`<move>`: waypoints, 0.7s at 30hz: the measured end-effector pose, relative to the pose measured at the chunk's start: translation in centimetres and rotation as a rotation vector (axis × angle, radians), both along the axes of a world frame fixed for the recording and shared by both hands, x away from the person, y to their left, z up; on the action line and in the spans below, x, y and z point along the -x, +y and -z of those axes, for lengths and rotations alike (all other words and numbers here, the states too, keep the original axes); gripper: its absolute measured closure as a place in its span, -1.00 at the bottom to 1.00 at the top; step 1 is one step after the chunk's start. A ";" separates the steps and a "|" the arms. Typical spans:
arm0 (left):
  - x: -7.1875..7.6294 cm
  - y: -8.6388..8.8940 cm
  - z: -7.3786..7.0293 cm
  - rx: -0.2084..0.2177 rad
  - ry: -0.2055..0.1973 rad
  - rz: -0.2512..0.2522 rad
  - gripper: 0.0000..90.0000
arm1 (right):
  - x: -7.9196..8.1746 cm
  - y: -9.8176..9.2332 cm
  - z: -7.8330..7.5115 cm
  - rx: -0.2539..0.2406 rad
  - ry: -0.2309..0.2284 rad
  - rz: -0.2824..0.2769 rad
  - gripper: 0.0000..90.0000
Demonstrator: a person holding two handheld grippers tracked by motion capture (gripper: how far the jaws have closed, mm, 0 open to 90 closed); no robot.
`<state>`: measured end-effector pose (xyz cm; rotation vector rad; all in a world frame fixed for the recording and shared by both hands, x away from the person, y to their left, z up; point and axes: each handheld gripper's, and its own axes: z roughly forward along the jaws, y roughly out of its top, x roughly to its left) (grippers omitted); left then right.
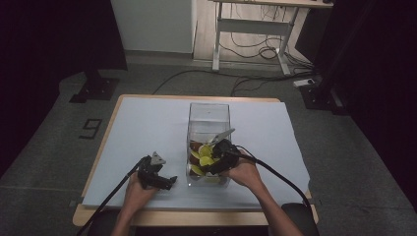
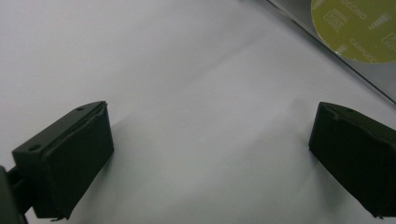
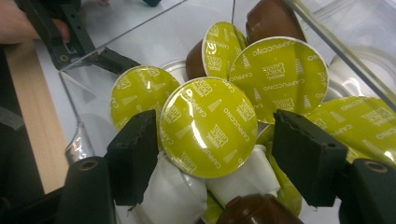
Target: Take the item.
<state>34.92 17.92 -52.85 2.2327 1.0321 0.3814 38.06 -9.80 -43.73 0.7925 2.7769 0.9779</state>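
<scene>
Up high, the right hand-held gripper reaches into the near end of a clear box that stands upright on the white surface. Yellow-lidded capsules lie heaped in the box's near end. The left hand-held gripper rests on the surface just left of the box, apart from it, with a cable trailing back past the forearm.

Along the left hand-held gripper, the two black jaws stand spread wide over bare white surface, nothing between them. A corner of the box with one yellow lid behind its wall sits at the upper right.

Along the right hand-held gripper, the jaws flank a yellow capsule marked Cappuccino, whose lid faces the camera atop a white cup. The left jaw sits at its rim; the right jaw stands a little clear, so the jaws are still parted. More yellow, brown and white capsules crowd around it inside the box.
</scene>
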 end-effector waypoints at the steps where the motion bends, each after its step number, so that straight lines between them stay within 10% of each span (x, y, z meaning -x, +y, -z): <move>1: 0.0 0.0 0.0 0.000 0.000 0.000 -1.00 | -0.1 0.2 0.2 0.005 0.011 0.003 -0.28; 21: 0.0 0.0 0.0 0.000 0.000 0.000 -1.00 | -0.3 1.3 0.8 0.044 0.006 -0.001 -0.16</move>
